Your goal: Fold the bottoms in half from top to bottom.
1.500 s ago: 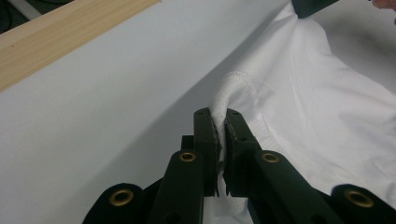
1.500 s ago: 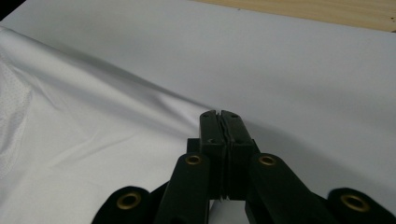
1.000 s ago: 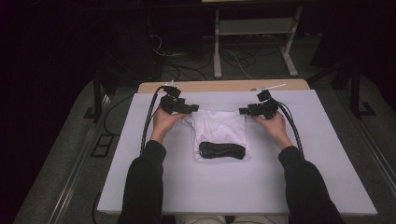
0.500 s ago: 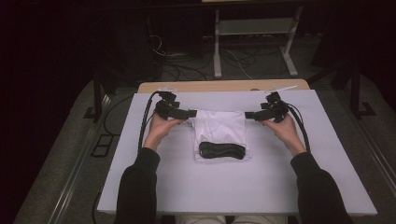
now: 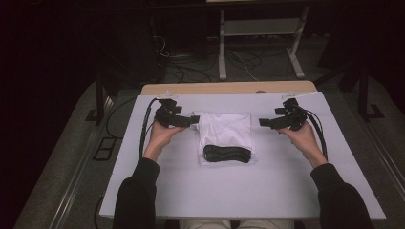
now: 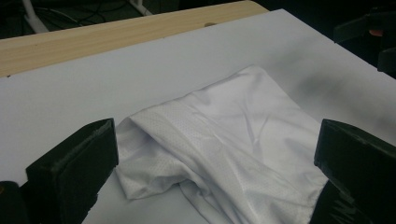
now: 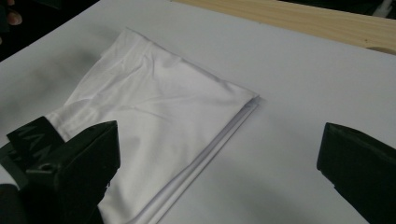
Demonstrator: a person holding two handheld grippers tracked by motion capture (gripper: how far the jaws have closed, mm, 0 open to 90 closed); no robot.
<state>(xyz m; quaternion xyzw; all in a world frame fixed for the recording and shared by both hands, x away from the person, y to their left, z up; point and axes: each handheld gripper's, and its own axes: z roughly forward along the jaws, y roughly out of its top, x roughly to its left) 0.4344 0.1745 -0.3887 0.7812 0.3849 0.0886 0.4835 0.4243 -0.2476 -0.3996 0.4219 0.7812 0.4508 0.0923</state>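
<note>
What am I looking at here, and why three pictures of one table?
A person sits at a white table holding a hand-held clamp tool in each hand: the left gripper and right gripper. The high view looks down from above; each gripper view comes from a camera riding on that tool, its black jaws at the picture's lower corners. Between the tools lies a folded white garment with a black waistband. Both grippers' jaws have just been opening and hold nothing; the garment lies loose.

White tabletop sheet (image 5: 267, 191) over a wooden table edge (image 5: 229, 88); beyond it, on the dark floor, a light metal stand (image 5: 260, 33) and loose cables (image 5: 184, 59); grey floor strips flank both sides.
</note>
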